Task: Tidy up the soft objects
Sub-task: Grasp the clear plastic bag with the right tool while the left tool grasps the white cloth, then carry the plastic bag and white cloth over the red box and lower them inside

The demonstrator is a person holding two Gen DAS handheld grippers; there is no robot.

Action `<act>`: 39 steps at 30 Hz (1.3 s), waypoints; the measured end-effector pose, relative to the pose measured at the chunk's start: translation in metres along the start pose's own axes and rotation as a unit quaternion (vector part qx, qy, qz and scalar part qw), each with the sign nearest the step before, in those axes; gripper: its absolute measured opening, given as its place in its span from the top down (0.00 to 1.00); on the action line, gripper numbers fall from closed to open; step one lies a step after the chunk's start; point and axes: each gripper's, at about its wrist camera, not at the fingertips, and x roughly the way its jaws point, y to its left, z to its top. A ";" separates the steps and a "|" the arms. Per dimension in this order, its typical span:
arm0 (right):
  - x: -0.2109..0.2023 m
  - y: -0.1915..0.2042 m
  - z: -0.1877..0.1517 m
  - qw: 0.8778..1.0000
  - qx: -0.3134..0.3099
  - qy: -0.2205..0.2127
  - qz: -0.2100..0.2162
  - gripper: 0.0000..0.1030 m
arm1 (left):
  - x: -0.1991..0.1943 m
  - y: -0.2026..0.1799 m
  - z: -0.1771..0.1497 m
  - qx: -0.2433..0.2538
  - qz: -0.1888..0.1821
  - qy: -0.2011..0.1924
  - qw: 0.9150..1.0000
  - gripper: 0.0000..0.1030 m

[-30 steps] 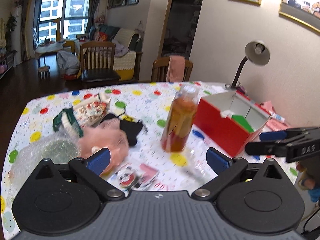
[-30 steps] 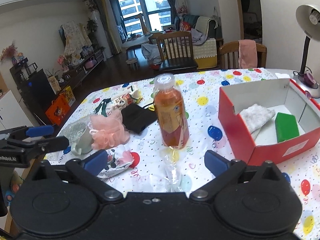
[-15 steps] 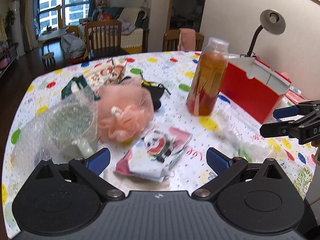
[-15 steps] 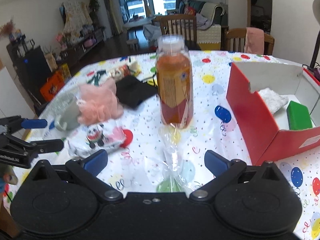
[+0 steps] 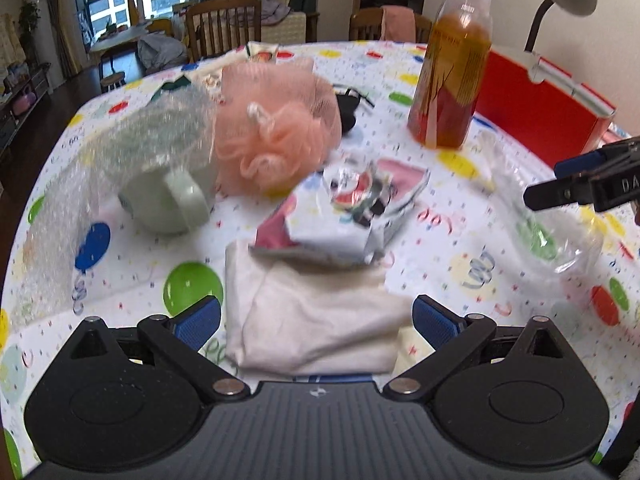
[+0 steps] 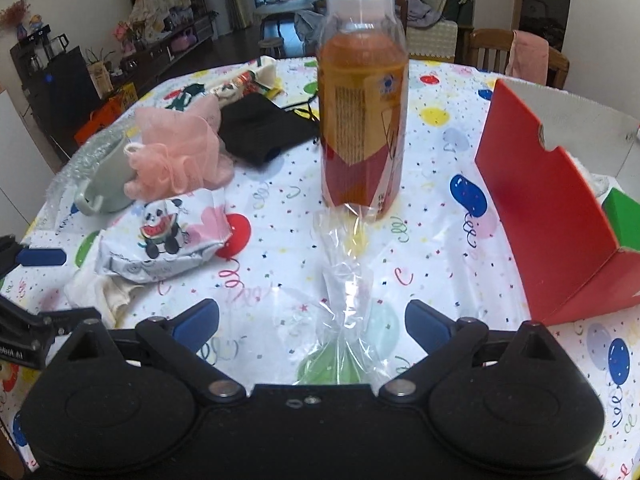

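Where pack point(image 5: 352, 216) overlaps cloth point(image 5: 316, 320), bottle point(image 6: 362, 104) possibly behind

White letters "DA", cut off at the frame edge, on the black body of the right gripper point(image 5: 560, 184); the black left gripper point(image 6: 40, 284) carries a partly hidden white marking; print on the orange drink bottle's label point(image 6: 362, 120) is too blurred to read

You had a table covered in a white balloon-print cloth point(image 6: 440, 168), and on it stood a tall plastic bottle of amber drink point(image 6: 362, 120) beside an open red cardboard box point(image 6: 548, 216). A black fabric pouch point(image 6: 264, 128), a pink mesh bath sponge point(image 5: 276, 136) and a pale green mug point(image 5: 168, 196) lay further left. Nearer you were a crumpled clear plastic bag point(image 6: 344, 280) and a folded cream cloth point(image 5: 316, 320) with a panda-print tissue packet point(image 5: 352, 208) overlapping its far edge.
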 end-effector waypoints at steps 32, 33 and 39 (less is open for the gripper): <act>0.030 -0.001 -0.005 0.998 -0.021 0.036 -0.045 0.79 | -0.001 0.007 0.004 -0.061 0.057 0.016 0.996 0.78; 0.028 0.000 -0.006 0.998 -0.021 0.034 -0.046 0.79 | -0.003 0.007 0.005 -0.061 0.057 0.014 0.996 0.79; 0.012 -0.002 -0.007 0.999 -0.006 0.025 -0.045 0.80 | -0.021 0.006 0.007 -0.068 0.054 0.004 0.996 0.80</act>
